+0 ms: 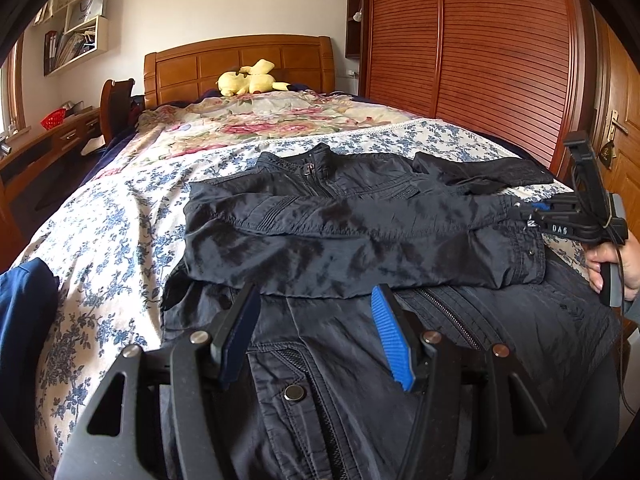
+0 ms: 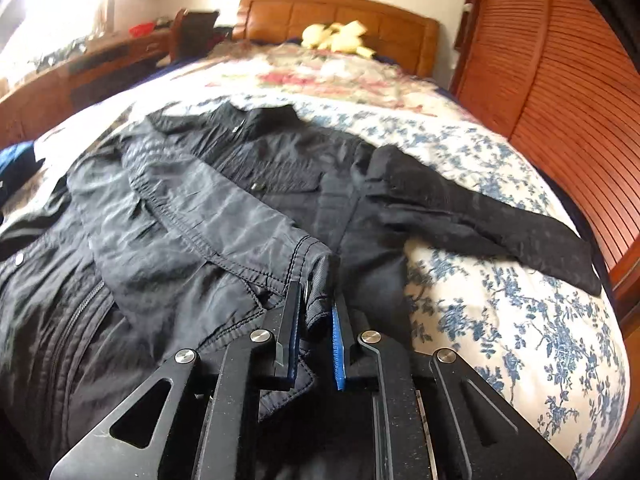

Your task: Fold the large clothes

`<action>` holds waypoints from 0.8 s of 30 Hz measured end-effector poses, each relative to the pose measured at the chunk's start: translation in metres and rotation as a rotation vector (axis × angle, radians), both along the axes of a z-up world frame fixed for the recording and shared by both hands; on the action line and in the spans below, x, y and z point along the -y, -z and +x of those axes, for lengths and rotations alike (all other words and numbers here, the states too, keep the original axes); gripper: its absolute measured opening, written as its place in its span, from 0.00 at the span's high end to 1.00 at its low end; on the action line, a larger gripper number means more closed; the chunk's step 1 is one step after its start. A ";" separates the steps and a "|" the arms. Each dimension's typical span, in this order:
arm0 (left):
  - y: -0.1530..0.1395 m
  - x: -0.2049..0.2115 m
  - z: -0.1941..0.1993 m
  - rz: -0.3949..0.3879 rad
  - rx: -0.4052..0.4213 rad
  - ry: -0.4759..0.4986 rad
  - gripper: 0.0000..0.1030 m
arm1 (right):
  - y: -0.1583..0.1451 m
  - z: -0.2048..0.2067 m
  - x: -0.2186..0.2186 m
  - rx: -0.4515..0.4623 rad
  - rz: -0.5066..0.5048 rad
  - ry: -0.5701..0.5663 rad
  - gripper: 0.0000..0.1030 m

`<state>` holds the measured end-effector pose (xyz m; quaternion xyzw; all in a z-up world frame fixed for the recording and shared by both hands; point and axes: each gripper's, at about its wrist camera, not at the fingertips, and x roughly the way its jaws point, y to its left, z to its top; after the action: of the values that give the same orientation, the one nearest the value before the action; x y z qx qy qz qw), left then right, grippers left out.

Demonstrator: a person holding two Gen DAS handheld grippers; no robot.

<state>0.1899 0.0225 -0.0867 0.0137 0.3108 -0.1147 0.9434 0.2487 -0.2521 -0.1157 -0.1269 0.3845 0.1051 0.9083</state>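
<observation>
The jacket (image 1: pixel 360 240) is dark and shiny; it lies on the bed (image 1: pixel 120 216), on a cover with blue flowers; one sleeve (image 1: pixel 340 216) is folded across its chest, and the other sleeve (image 2: pixel 480 224) sticks out to the side over the cover; the zip (image 1: pixel 448 316) runs down the front, near the bottom of the left wrist view.

The right gripper (image 2: pixel 316 308) has its two fingers squeezed close together on the cuff (image 2: pixel 316 276) of the folded sleeve; the cloth is pinched between the blue pads; a hand (image 1: pixel 616 264) holds this gripper at the right edge of the left wrist view.

The left gripper (image 1: pixel 316 320) has its fingers about half open; nothing is between them; it hangs just above the lower part of the jacket.

A yellow soft toy (image 1: pixel 252 78) sits by the wooden headboard (image 1: pixel 240 60); a brown wardrobe (image 1: pixel 480 60) stands beside the bed; a bit of blue cloth (image 1: pixel 24 320) lies at the left edge.
</observation>
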 end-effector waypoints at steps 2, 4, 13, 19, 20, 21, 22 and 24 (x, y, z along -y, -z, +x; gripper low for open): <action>0.000 0.001 0.000 0.001 0.002 0.000 0.45 | 0.003 0.002 -0.003 -0.015 -0.013 -0.003 0.84; 0.000 0.001 0.000 0.001 0.000 0.000 0.45 | 0.002 0.003 0.000 -0.011 -0.009 0.011 0.74; 0.000 0.003 0.000 0.004 0.000 0.000 0.45 | 0.002 -0.004 -0.011 0.015 0.036 -0.054 0.51; 0.005 0.003 0.002 0.008 -0.009 -0.002 0.45 | 0.034 0.004 -0.028 -0.074 0.032 -0.114 0.51; 0.005 0.003 0.002 0.008 -0.011 -0.002 0.45 | 0.040 0.007 -0.029 -0.093 0.035 -0.116 0.51; 0.006 0.003 0.003 0.008 -0.012 -0.003 0.45 | 0.048 0.009 -0.030 -0.116 0.037 -0.118 0.51; 0.006 0.003 0.003 0.009 -0.013 -0.003 0.45 | 0.054 0.009 -0.031 -0.128 0.035 -0.117 0.50; 0.007 0.004 0.003 0.012 -0.015 -0.003 0.45 | 0.062 0.009 -0.031 -0.131 0.036 -0.113 0.48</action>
<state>0.1933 0.0186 -0.0941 0.0182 0.3186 -0.1115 0.9411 0.2581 -0.2212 -0.1777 -0.1252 0.4332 0.1712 0.8760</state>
